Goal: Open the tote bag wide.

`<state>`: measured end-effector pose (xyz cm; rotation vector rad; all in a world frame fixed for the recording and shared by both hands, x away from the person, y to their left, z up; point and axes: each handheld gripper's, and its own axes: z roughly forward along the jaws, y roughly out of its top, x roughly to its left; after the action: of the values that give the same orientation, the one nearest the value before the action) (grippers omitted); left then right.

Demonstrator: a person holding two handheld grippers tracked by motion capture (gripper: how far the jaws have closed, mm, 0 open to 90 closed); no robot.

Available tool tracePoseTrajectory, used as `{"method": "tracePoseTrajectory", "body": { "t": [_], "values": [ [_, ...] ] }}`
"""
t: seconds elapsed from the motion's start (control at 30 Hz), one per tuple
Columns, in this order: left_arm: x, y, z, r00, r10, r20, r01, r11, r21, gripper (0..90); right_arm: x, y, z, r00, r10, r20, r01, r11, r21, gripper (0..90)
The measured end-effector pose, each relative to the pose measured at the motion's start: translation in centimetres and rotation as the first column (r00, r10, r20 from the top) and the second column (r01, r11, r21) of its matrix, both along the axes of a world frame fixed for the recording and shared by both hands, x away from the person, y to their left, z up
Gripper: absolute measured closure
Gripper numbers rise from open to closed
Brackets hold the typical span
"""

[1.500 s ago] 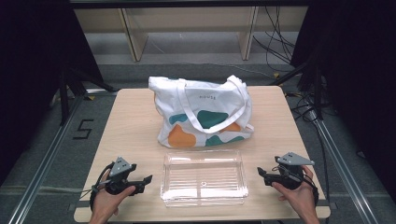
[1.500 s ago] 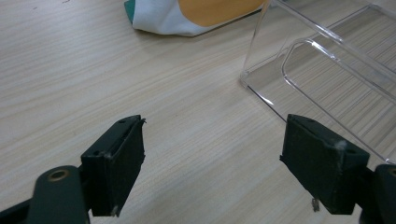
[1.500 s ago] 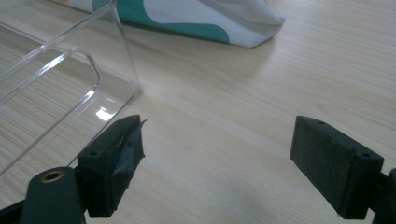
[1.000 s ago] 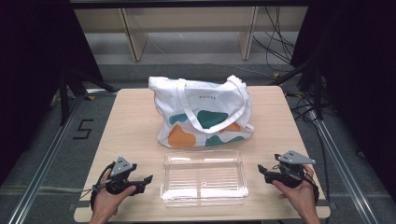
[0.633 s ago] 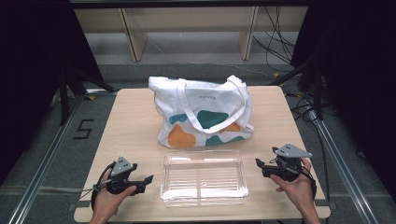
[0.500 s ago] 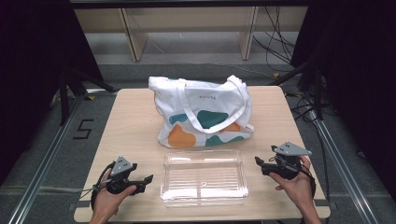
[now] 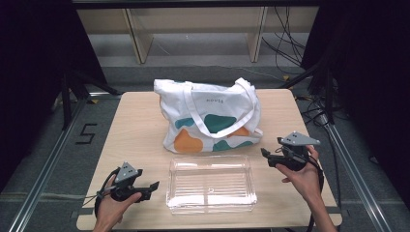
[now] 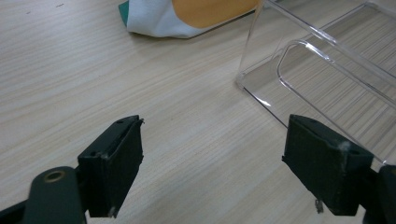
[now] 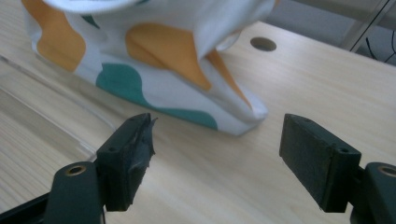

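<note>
- Jaws of the right gripper [image 7: 267, 159] stand spread with nothing between them; they have just been closing a little. In the right gripper view [image 9: 215, 161] bare wood fills the gap, and the near right corner of the tote bag [image 9: 187, 56] lies just beyond the pads.
- The right hand [image 7: 303, 175] holds that gripper above the right part of the table, between the bag and the right edge, pointing left.
- The left gripper [image 7: 151, 187] is also spread wide and empty; in the left gripper view [image 8: 212, 165] its flat black pads frame open wood, with the left wall of the clear box [image 8: 322, 70] just ahead on the right.
- The left hand [image 7: 113, 208] sits at the near left corner, close to the near edge.
- The clear box [image 7: 211, 183] is a rectangular tray of hard transparent plastic with rounded corners and a ribbed floor, open at the top, lying between the two grippers near the near edge, apart from both.
- Free strips of wood lie on either side of the box.
- The tote bag [image 7: 212, 116] is soft white cloth with orange and teal blobs and two long handles, slumped at mid-table just beyond the box.
- The table [image 7: 140, 130] is pale wood-grain board; its far left stretch is open.
</note>
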<state>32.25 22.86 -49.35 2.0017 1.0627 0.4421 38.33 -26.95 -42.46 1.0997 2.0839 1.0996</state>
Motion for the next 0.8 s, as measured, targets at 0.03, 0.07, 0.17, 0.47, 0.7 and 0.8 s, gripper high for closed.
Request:
{"method": "tracePoseTrajectory", "body": {
  "t": [0.03,0.07,0.17,0.47,0.7,0.8],
  "values": [
    [0.0,0.0,0.0,1.0000,0.000,0.000,0.000,1.0000,0.000,19.1,0.0,0.0,0.0,1.0000,0.000,0.000,0.000,1.0000,0.000,27.6],
    [0.0,0.0,0.0,1.0000,0.003,0.004,-0.003,1.0000,-0.009,19.0,0.4,0.3,0.7,0.9997,0.010,0.020,-0.010,0.9999,-0.008,27.8],
    [0.0,0.0,0.0,1.0000,0.002,0.003,-0.002,1.0000,-0.002,19.1,0.8,0.5,1.5,0.9995,0.016,0.029,-0.016,0.9999,0.000,28.1],
    [0.0,0.0,0.1,0.9998,-0.022,0.002,0.022,0.9995,0.022,19.1,2.1,1.4,4.1,0.9997,0.018,0.017,-0.019,0.9980,0.060,30.0],
    [0.0,0.0,0.0,1.0000,-0.002,-0.003,0.002,1.0000,-0.002,19.1,3.9,2.4,5.6,0.9993,0.036,0.012,-0.037,0.9964,0.076,33.0],
    [-0.1,0.0,0.0,1.0000,-0.002,-0.003,0.002,1.0000,0.002,19.1,5.4,2.8,7.2,0.9985,0.049,0.026,-0.051,0.9963,0.070,35.1]
  ]
}}
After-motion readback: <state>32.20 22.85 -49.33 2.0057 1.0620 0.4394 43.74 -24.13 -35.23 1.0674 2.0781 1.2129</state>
